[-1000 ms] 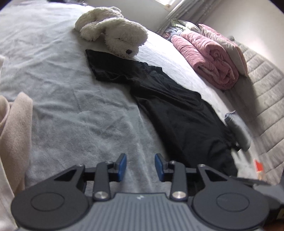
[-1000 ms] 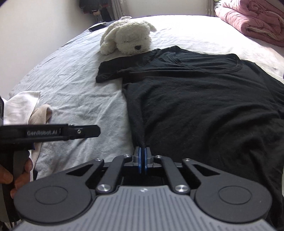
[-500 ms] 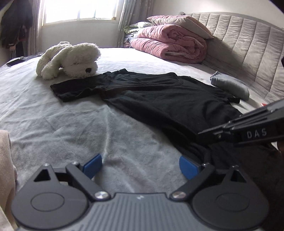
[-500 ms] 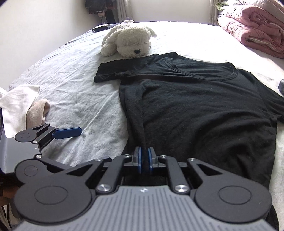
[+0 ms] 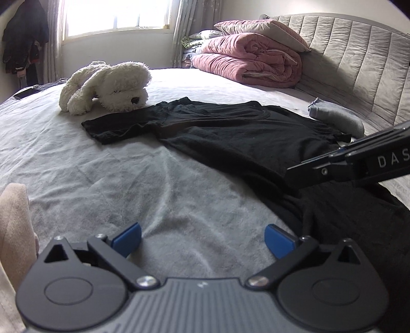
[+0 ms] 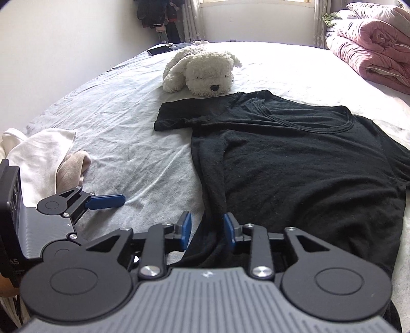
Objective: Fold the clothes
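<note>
black cotton t-shirt flat on bed, near-left hem bunched btwn slack right gripper; left gripper wide, empty; re-grip needed b4 folding.

Daylit window, white walls, bed with padded grey headboard.

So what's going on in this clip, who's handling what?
A person with a gripper in each hand is folding a black T-shirt spread on the bed. The right gripper is open, its fingers either side of a bunched fold at the shirt's near edge. The left gripper is wide open over bare sheet, holding nothing.
</note>
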A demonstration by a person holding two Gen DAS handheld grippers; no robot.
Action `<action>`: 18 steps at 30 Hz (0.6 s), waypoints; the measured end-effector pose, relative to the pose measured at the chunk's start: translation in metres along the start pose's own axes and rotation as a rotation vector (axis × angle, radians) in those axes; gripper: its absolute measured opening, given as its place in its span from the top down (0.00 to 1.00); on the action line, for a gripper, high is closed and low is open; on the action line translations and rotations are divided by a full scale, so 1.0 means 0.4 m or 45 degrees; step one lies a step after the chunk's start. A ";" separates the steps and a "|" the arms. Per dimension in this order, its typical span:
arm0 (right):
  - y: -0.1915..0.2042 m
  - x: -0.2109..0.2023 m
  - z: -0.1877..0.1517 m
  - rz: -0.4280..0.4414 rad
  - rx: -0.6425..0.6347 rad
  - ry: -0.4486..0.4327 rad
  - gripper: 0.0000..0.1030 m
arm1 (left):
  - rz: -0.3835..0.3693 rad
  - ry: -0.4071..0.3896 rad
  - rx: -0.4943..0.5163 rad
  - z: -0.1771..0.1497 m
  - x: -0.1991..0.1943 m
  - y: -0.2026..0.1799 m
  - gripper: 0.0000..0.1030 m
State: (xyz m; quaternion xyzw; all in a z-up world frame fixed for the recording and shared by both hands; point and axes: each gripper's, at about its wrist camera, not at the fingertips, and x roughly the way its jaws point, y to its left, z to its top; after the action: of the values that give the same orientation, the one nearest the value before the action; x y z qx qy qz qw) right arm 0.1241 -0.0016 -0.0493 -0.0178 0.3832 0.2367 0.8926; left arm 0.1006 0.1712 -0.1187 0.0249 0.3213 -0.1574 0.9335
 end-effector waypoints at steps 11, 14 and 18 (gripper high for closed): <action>-0.017 0.005 0.001 -0.037 0.037 0.005 0.68 | 0.037 0.012 0.047 -0.002 0.003 -0.015 0.00; -0.018 0.010 0.003 -0.048 0.042 0.004 0.68 | 0.037 0.012 0.047 -0.002 0.003 -0.015 0.00; -0.012 0.028 0.007 -0.053 0.049 0.018 0.67 | 0.037 0.012 0.046 -0.001 0.003 -0.015 0.00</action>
State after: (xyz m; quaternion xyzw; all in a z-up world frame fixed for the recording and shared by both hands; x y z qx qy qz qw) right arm 0.1347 -0.0008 -0.0559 -0.0103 0.3935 0.2105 0.8948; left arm 0.0991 0.1652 -0.1195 0.0473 0.3224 -0.1496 0.9335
